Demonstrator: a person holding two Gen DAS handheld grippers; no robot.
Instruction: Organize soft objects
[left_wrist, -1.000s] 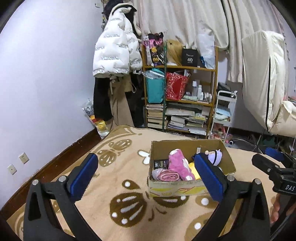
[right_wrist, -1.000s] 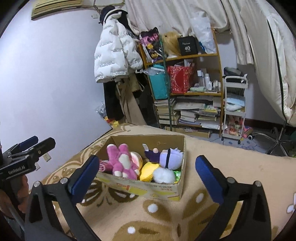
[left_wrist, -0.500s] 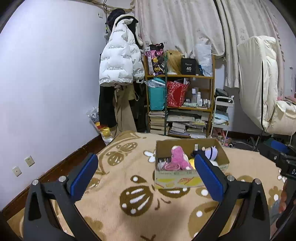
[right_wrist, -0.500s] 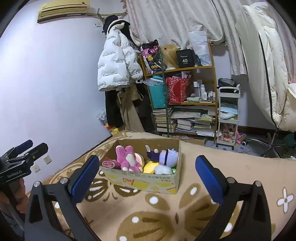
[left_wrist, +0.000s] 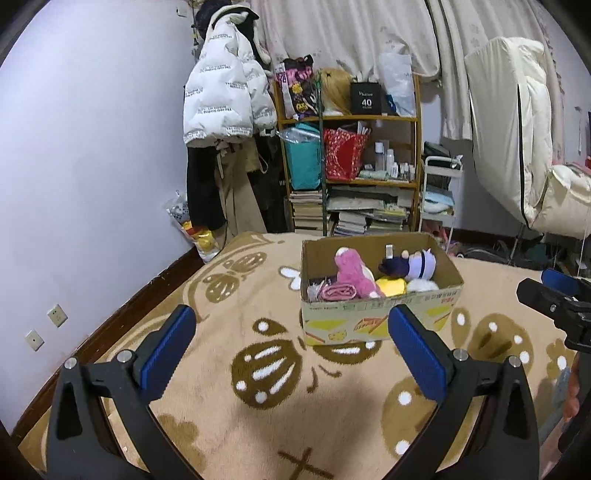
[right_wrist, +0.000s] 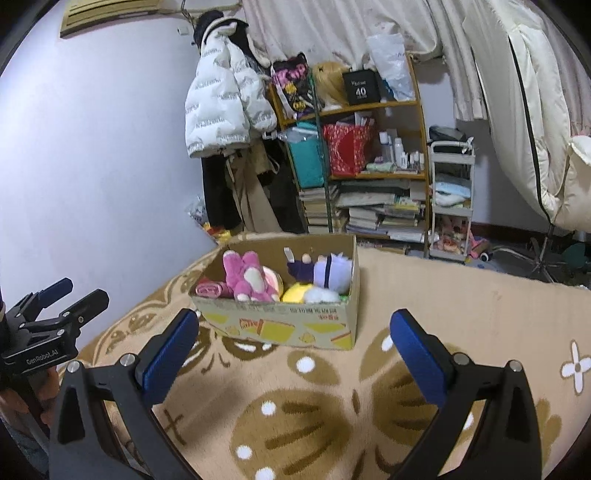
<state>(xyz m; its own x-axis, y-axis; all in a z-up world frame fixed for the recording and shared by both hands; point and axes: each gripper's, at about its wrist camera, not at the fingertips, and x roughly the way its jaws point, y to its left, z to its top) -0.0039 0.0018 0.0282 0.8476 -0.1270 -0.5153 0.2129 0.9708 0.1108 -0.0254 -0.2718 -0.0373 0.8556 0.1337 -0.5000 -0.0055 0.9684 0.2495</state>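
Observation:
A cardboard box (left_wrist: 380, 317) stands on the tan patterned blanket (left_wrist: 258, 369). It holds several soft toys: a pink plush (left_wrist: 352, 273), a rolled pink cloth (left_wrist: 338, 292), a yellow plush (left_wrist: 391, 286) and a purple-and-white doll (left_wrist: 417, 264). The box also shows in the right wrist view (right_wrist: 280, 325) with the pink plush (right_wrist: 247, 277) and the doll (right_wrist: 328, 267). My left gripper (left_wrist: 291, 354) is open and empty, held back from the box. My right gripper (right_wrist: 295, 354) is open and empty, also short of the box.
A cluttered shelf (left_wrist: 351, 166) with books and bags stands against the far wall. A white puffer jacket (left_wrist: 225, 96) hangs left of it. A small white cart (right_wrist: 450, 206) stands right of the shelf. The wall (left_wrist: 74, 184) runs along the blanket's left edge.
Both grippers have pulled back and away from the box, which now looks smaller and farther. Both stay open and empty.

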